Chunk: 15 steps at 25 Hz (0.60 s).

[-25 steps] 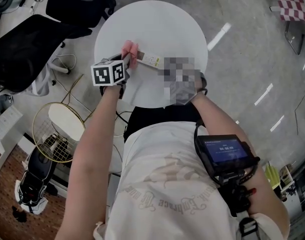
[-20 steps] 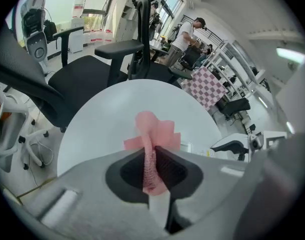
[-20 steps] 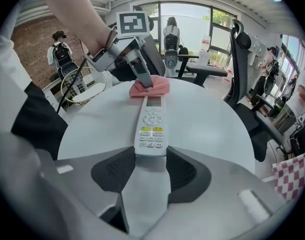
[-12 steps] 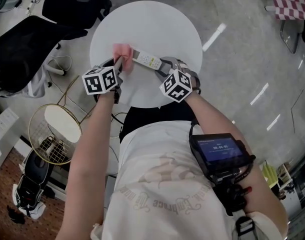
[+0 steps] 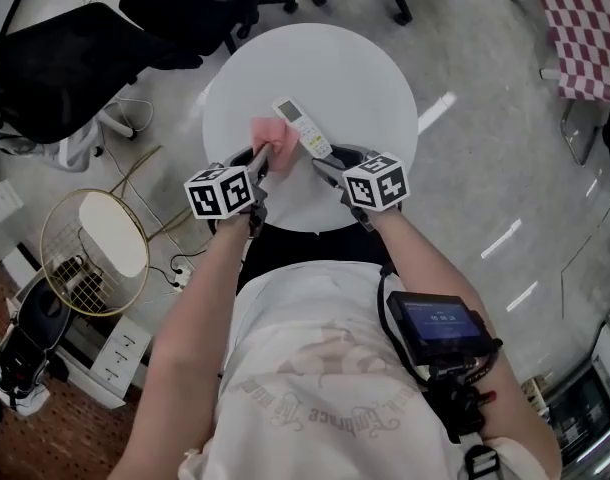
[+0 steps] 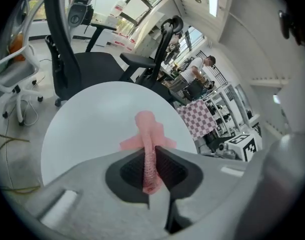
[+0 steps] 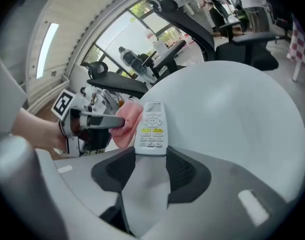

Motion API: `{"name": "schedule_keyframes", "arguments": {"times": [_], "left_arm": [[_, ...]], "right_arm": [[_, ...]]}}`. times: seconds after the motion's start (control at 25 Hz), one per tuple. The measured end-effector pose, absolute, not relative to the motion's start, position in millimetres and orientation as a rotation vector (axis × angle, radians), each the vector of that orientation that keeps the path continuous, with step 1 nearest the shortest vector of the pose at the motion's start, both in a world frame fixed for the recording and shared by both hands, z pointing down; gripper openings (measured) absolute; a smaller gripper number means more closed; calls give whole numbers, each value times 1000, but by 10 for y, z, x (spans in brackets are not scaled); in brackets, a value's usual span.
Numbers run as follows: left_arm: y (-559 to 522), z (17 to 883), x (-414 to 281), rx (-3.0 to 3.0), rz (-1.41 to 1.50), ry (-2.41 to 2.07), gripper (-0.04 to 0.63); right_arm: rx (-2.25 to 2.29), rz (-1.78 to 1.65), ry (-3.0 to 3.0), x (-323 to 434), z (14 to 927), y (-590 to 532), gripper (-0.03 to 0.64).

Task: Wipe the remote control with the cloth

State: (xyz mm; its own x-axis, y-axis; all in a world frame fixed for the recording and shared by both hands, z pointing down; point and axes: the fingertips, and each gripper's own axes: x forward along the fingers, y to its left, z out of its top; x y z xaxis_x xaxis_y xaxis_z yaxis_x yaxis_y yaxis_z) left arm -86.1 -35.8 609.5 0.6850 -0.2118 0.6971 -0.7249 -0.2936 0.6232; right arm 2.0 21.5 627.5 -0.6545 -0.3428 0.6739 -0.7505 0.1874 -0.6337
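Observation:
My right gripper (image 5: pixel 322 161) is shut on the lower end of a white remote control (image 5: pixel 302 127), which it holds above the round white table (image 5: pixel 355 78), buttons facing up. From the right gripper view the remote (image 7: pixel 151 128) sticks out forward between the pads. My left gripper (image 5: pixel 264 154) is shut on a pink cloth (image 5: pixel 268 133); in its own view the cloth (image 6: pixel 147 144) is pinched into a thin fold between the jaws. The cloth (image 7: pixel 127 121) lies against the remote's left side.
Black office chairs (image 5: pixel 65 53) stand at the table's far left and behind it. A round wire-frame object (image 5: pixel 93 248) and cables lie on the floor to the left. A checked cloth (image 5: pixel 583 28) hangs at the far right. A device with a screen (image 5: pixel 440 323) hangs on the person's chest.
The remote has swung from lying sideways to pointing away from me, buttons up. The left gripper with the cloth has shifted along it, and both hands have come nearer the table's front edge.

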Motion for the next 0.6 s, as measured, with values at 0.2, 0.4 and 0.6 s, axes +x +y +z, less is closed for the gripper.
{"name": "schedule_keyframes", "arguments": {"times": [0.2,0.4,0.6], "left_arm": [[-339,6070,-1056,1770,498,-783,40],[-325,5966,-996,1743,397,-776,40],[-470,5710,-796,1746,172,-715,40]], "right_arm": [[1056,1705,-2132,-94,6089,100,204],[1056,2065,-2146,-98,5885,54,202],[968,2184,-2253,-111,5680,52,202]]}}
